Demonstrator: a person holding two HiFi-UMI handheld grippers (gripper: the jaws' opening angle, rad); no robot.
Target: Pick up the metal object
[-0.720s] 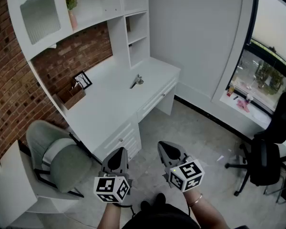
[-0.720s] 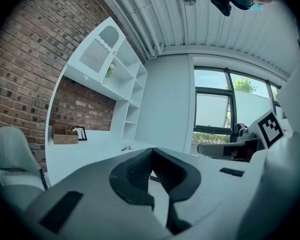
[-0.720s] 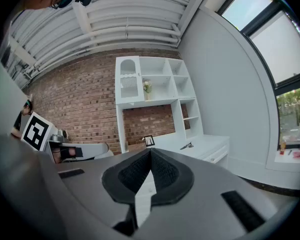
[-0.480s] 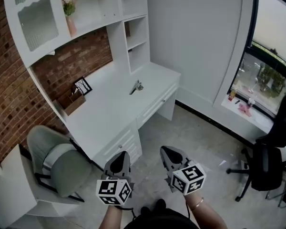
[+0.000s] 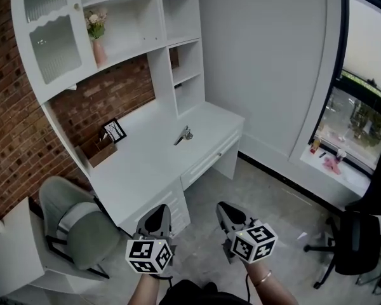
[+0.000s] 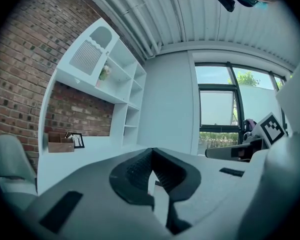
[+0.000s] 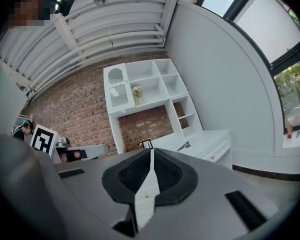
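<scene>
The metal object (image 5: pixel 185 134), a small silvery piece, lies on the white desk (image 5: pixel 146 164) near its far end, below the shelf unit. It also shows small in the right gripper view, the metal object (image 7: pixel 184 145) on the desk (image 7: pixel 212 139). My left gripper (image 5: pixel 156 215) and right gripper (image 5: pixel 226 208) hover side by side over the floor, well short of the desk. Both are shut with nothing between the jaws. In their own views the left gripper (image 6: pixel 152 151) and right gripper (image 7: pixel 152 150) have their pads meeting at the tips.
A grey chair (image 5: pixel 76 218) stands at the desk's near left. A wooden box (image 5: pixel 101 150) and a picture frame (image 5: pixel 116 130) sit at the desk's back by the brick wall. A black office chair (image 5: pixel 362 240) stands at the right, near the window sill (image 5: pixel 333 164).
The head view has tilted up a little, so the desk and metal object sit lower in the frame. Both grippers keep their shut pose side by side.
</scene>
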